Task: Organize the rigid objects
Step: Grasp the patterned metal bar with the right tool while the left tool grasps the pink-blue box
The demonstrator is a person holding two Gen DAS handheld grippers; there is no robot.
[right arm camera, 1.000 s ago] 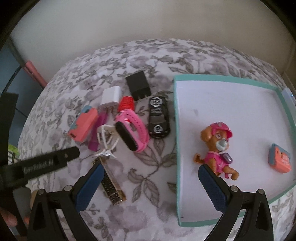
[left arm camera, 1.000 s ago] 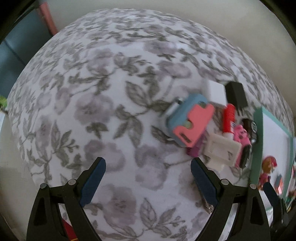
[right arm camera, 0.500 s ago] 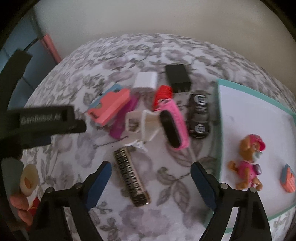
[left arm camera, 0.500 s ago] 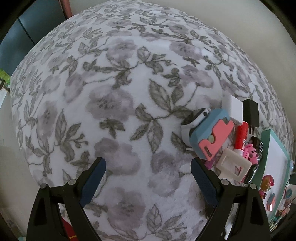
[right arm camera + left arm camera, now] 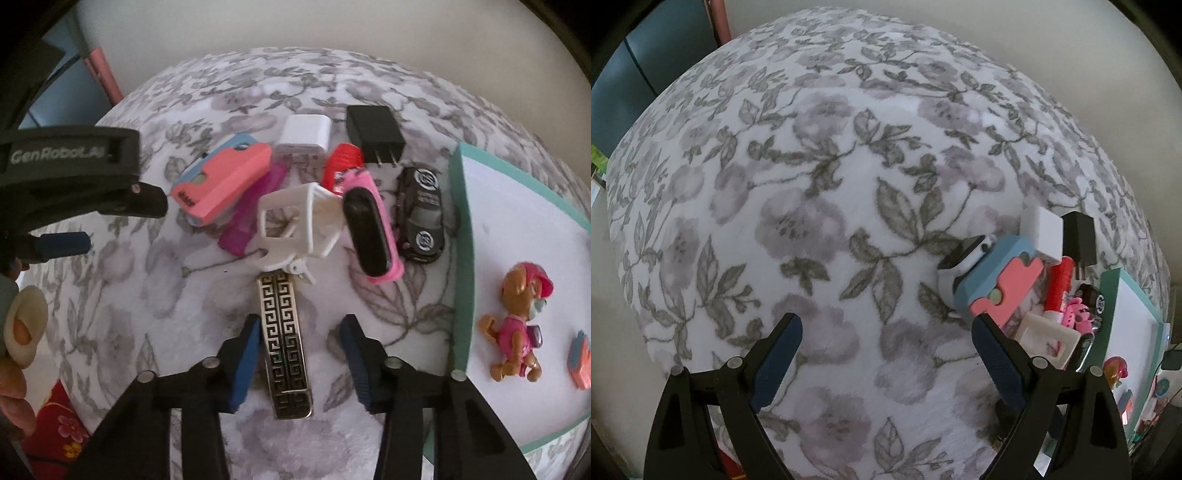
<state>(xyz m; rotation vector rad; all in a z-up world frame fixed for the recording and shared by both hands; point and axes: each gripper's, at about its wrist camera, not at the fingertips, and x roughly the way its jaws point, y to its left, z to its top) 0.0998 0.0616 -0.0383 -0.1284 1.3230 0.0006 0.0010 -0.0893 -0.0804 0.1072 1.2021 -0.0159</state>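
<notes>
My right gripper (image 5: 300,325) points down over a silver hair clip (image 5: 286,343) with a black key pattern. Its jaws are closing with the clip between them; the left pad sits at the clip's edge and a gap shows on the right. Just beyond the clip lies a pile: white claw clip (image 5: 295,225), pink band (image 5: 371,232), black toy car (image 5: 421,214), pink-and-blue case (image 5: 221,182), magenta lighter (image 5: 251,214), white charger (image 5: 304,136) and black charger (image 5: 375,134). My left gripper (image 5: 885,323) stands open over bare floral cloth, left of the case (image 5: 1001,284).
A teal-rimmed white tray (image 5: 463,240) at the right holds a pup figure (image 5: 521,321) and a small coral piece (image 5: 580,354). The flowered cloth (image 5: 812,221) covers the whole surface. A hand (image 5: 14,369) shows at the left edge, and a pale wall lies behind.
My right gripper has moved left and down onto the silver clip, and its jaws have narrowed around it. The left gripper has drifted, so the pile sits further right in its view.
</notes>
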